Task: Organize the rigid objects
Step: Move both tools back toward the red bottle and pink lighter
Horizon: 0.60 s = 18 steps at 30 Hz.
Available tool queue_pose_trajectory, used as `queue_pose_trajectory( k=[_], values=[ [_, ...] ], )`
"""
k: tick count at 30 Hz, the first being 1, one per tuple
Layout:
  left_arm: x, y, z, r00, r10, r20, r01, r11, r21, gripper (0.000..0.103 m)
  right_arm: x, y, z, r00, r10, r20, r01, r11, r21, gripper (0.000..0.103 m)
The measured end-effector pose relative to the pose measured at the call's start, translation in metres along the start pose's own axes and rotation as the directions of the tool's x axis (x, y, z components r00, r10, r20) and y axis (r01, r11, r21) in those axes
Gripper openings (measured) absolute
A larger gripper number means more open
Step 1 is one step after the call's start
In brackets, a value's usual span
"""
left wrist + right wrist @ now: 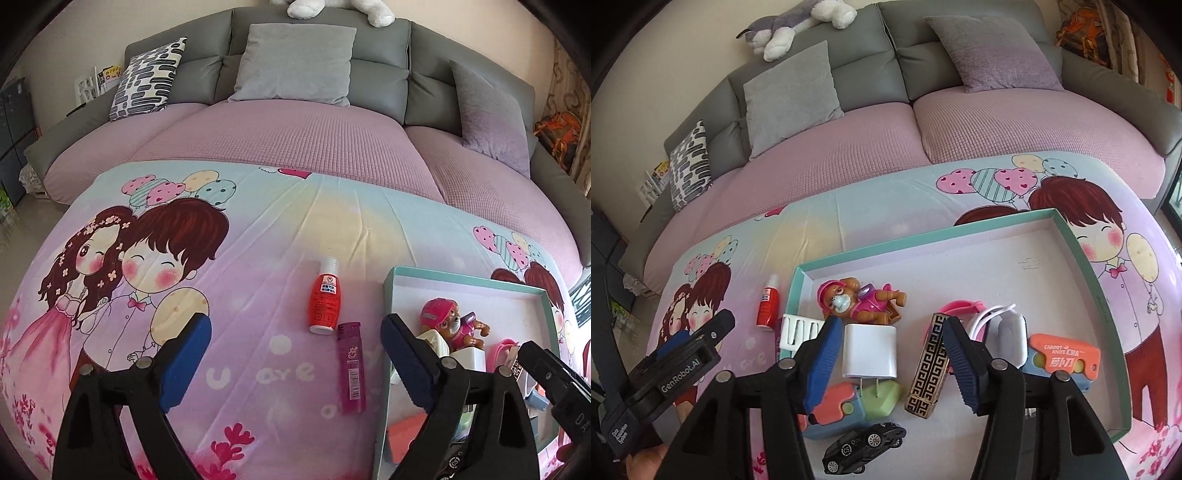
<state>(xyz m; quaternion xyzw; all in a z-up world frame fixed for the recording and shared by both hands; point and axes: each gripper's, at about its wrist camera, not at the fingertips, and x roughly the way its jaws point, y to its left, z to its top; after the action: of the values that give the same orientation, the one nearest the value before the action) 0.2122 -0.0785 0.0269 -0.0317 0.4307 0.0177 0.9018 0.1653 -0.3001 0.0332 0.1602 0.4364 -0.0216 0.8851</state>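
Two things lie outside the box as we look down the left wrist view: a red bottle with a white cap, flat on the cartoon-print cloth, and just beside it, a little nearer to us, a purple lighter. We see the left gripper with its blue-padded fingers spread wide and nothing between them, hanging above the cloth, the lighter showing in the gap. Right of that comes the teal-rimmed box, and here we have its contents in the right wrist view: a white slotted holder at the left wall, a pink-capped toy dog lying on its side, a white plug charger, a black-and-gold patterned case, a pink band, a coiled white cable, and an orange carrot knife at the right. Nearer us sit a second orange-and-blue piece and a black toy car. We see the right gripper part open over the charger and the patterned case, its fingers gripping nothing.
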Motion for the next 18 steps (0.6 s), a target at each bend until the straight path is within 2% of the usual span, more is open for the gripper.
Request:
queue_pose_trajectory(
  k=[5, 11, 13, 18],
  values=[
    [0.005, 0.007, 0.001, 0.999, 0.046, -0.002, -0.046, 0.999, -0.015, 0.095, 0.013, 0.003, -0.004, 1.000, 0.001, -0.026, -0.001, 1.000, -0.005, 0.071],
    [0.008, 0.014, 0.000, 0.997, 0.077, 0.005, -0.077, 0.996, -0.039, 0.099, 0.017, 0.006, -0.006, 0.999, -0.025, -0.025, 0.024, 0.999, -0.042, 0.093],
    [0.007, 0.015, 0.000, 0.997, 0.081, 0.008, -0.080, 0.996, -0.035, 0.099, 0.016, 0.006, -0.006, 1.000, -0.021, -0.017, 0.020, 0.999, -0.044, 0.103],
    [0.005, 0.021, 0.001, 0.996, 0.084, 0.025, -0.082, 0.995, -0.059, 0.099, 0.014, 0.008, -0.005, 0.999, -0.043, 0.006, 0.043, 0.998, -0.052, 0.103]
  ],
)
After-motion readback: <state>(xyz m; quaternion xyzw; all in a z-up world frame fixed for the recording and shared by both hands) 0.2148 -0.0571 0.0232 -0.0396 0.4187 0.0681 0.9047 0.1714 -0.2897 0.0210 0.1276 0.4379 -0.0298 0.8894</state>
